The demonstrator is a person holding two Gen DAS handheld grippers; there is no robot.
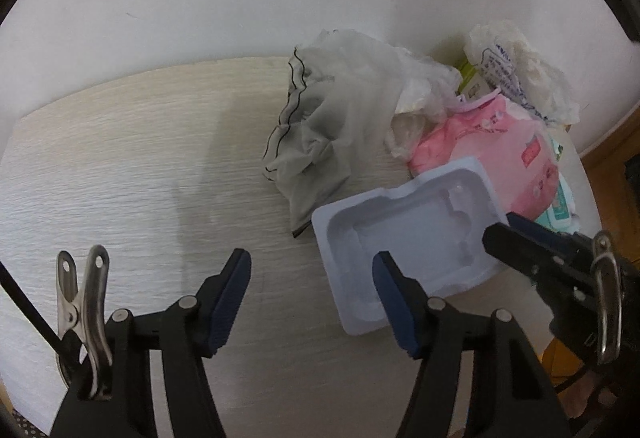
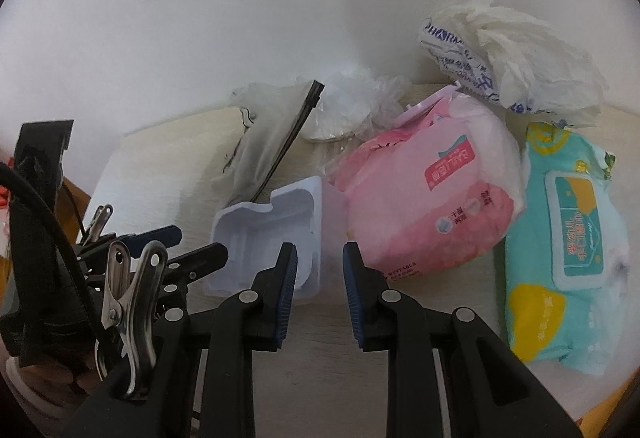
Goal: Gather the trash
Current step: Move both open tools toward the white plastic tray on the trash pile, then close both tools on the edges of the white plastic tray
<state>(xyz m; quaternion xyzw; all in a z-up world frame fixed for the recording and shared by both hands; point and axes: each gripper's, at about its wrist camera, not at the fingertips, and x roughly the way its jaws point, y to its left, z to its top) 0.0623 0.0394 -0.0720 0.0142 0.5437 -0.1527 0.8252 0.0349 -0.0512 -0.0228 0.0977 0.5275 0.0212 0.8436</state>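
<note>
Left tongs (image 1: 312, 302) agape; right tongs (image 2: 320, 294) narrower

You see a pale wood-grain table (image 1: 140, 158); at its two o'clock lie a white plastic tray (image 1: 404, 234), grey bag (image 1: 320, 134) and pink wipes pack (image 1: 500, 150).

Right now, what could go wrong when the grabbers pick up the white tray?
The left gripper and right gripper, both open, crowd the same white tray, so they might bump. The tray is thin and light; a squeeze could crush it or flick it off the table. The pink pack sits close and could get nudged.
</note>
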